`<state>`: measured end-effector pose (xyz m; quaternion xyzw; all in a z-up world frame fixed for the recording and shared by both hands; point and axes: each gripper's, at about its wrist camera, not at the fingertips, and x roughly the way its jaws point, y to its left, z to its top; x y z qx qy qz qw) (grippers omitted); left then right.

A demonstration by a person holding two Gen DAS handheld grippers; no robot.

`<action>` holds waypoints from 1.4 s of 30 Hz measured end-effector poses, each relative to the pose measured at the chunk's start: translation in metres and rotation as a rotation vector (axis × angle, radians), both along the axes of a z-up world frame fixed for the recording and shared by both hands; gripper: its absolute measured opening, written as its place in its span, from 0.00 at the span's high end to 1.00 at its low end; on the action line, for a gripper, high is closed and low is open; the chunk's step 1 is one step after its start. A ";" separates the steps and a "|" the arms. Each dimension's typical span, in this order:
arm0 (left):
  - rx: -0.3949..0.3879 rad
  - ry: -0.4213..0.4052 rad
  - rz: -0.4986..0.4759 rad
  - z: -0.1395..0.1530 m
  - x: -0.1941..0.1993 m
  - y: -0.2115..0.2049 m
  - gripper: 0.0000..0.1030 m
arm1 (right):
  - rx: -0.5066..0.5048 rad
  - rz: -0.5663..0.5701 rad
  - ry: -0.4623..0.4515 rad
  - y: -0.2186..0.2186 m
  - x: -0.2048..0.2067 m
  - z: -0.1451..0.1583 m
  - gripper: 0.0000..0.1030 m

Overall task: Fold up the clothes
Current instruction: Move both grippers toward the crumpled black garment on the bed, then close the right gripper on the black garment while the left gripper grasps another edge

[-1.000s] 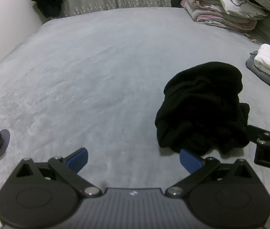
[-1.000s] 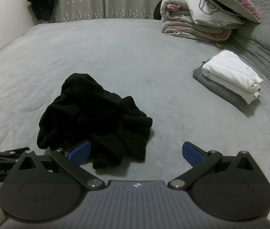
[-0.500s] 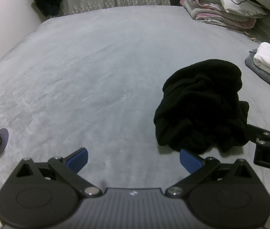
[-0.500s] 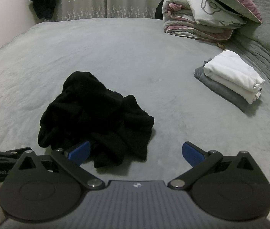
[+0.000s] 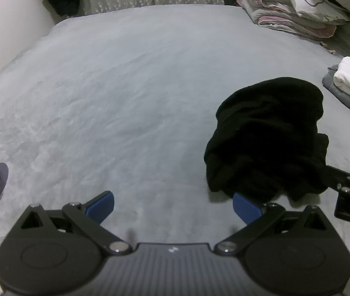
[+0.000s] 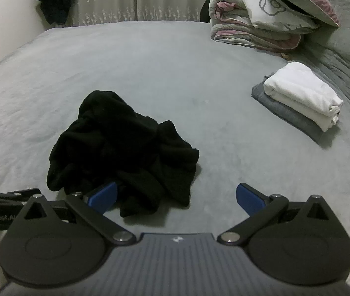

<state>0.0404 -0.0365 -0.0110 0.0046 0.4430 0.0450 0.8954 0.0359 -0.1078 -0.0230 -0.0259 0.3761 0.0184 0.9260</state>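
Black garment (image 6: 123,153) lies crumpled in a heap on the grey bed (image 5: 130,93), unfolded, between the two grippers. Left gripper (image 5: 172,203) has its fingers spread wide, empty, the right finger's blue pad just at the heap's near edge. Right gripper (image 6: 176,197) is likewise spread and empty, its left pad against the heap's near folds.

To the right, a folded white garment (image 6: 303,93) sits on a folded grey one (image 6: 288,116); bedding (image 6: 256,27) is stacked beyond.

Judged step: approach to the black heap. Next move calls for finding an edge or corner, pinching it, and spreading the cloth flat.
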 end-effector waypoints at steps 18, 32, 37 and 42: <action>0.028 0.094 -0.008 -0.037 0.035 -0.007 0.00 | -0.004 -0.014 0.146 -0.004 0.031 -0.038 0.00; 0.051 0.023 -0.051 -0.052 0.021 -0.011 0.00 | -0.022 0.001 0.199 -0.003 0.034 -0.058 0.00; 0.029 0.011 -0.058 -0.053 0.009 0.001 0.00 | -0.017 0.018 0.171 -0.003 0.028 -0.061 0.00; 0.044 0.034 -0.096 -0.049 -0.003 0.014 0.00 | -0.030 0.045 0.147 -0.001 0.025 -0.058 0.00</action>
